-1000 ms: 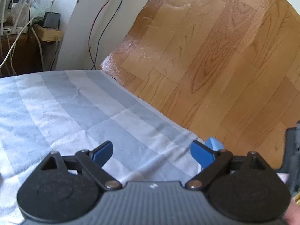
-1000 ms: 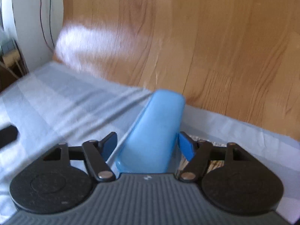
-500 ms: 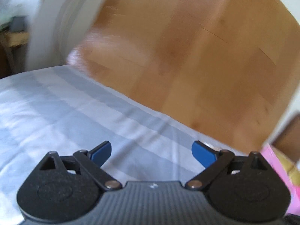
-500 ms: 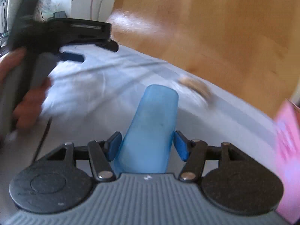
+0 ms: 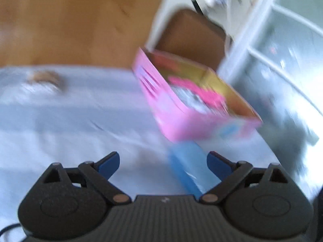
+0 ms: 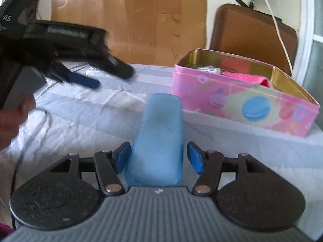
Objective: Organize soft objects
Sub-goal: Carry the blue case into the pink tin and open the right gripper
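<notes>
Pale blue soft block (image 6: 159, 141), elongate and rounded at its far end, lying lengthwise between the fingers of the right claw (image 6: 157, 157). The left blue pad (image 6: 122, 157) touches the block's side; a narrow gap shows at the right pad, so whether the block is truly clamped cannot be told. The block points toward a pink tin (image 6: 242, 104) with a gold interior, its lid off, which stands just beyond on the striped blue-and-white cloth (image 6: 90, 117) covering the worktop. A pink folded item (image 6: 244, 76) and a small pale item lie inside the tin. In the left wrist view, which is blurred, the same block (image 5: 189, 169) appears low and right, beside the right finger of the left claw (image 5: 163, 163); the fingers of that claw stand wide apart, having just been opening, with only cloth between them apart from the block at the edge. Seen from the right wrist, the left claw (image 6: 84, 80) hangs above the cloth at upper left, gripped by a hand (image 6: 14, 119). A small brown object (image 5: 44, 76) lies near the cloth's far edge. Wooden floor (image 6: 141, 20) and a brown chair back (image 6: 252, 32) lie behind.
</notes>
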